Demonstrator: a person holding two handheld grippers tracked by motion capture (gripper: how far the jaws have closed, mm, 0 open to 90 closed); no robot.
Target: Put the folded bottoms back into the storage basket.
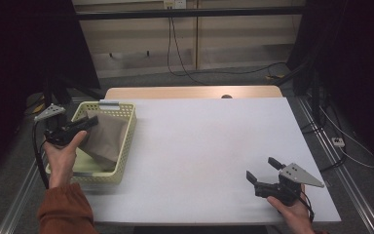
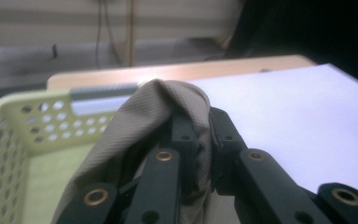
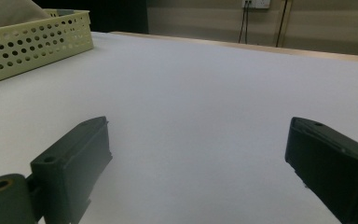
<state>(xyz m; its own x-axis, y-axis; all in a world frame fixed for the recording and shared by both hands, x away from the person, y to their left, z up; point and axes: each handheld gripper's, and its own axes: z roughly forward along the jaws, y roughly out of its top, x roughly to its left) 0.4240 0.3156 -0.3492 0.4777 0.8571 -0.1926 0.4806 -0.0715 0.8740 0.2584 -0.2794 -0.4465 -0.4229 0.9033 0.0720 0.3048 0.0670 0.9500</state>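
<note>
In the left gripper view, a fold of tan cloth covers the tips of the left gripper, and the cloth runs off the bottom edge. The yellow basket is cut off at the left and bottom edges there. In the high view, the cloth hides most of the basket floor.

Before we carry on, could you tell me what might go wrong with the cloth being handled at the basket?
The left tongs pinch only a fold of the beige cloth, so it may slip free. The hanging cloth could also drag on the yellow basket rim and shift it.
</note>
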